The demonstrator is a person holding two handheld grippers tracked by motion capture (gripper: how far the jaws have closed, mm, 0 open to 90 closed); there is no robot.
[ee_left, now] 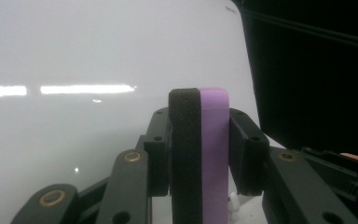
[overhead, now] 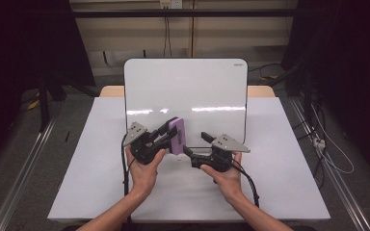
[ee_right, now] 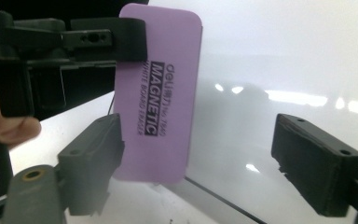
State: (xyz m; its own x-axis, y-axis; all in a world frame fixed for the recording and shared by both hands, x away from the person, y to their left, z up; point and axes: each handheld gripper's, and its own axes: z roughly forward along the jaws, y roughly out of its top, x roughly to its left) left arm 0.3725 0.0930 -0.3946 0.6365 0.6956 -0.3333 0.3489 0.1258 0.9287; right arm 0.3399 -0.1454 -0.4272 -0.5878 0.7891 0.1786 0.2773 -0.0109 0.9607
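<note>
A purple magnetic whiteboard eraser [overhead: 178, 133] with a black felt face is clamped upright in my left gripper [overhead: 175, 136], just in front of the whiteboard's lower edge. In the left gripper view the eraser [ee_left: 213, 154] stands edge-on between the jaws of the left gripper [ee_left: 203, 150], felt side to the left. My right gripper [overhead: 197, 143] is open beside it, jaws pointing at the eraser. In the right gripper view the eraser [ee_right: 161, 93] hangs ahead of the left jaw of the right gripper [ee_right: 204, 163], untouched, and one of the left gripper's fingers [ee_right: 123, 39] grips its top.
A blank white whiteboard [overhead: 188, 86] leans upright at the back middle of the white table [overhead: 91, 163]. Dark curtains hang on both sides. Cables [overhead: 332, 149] lie on the floor to the right, beyond the table edge.
</note>
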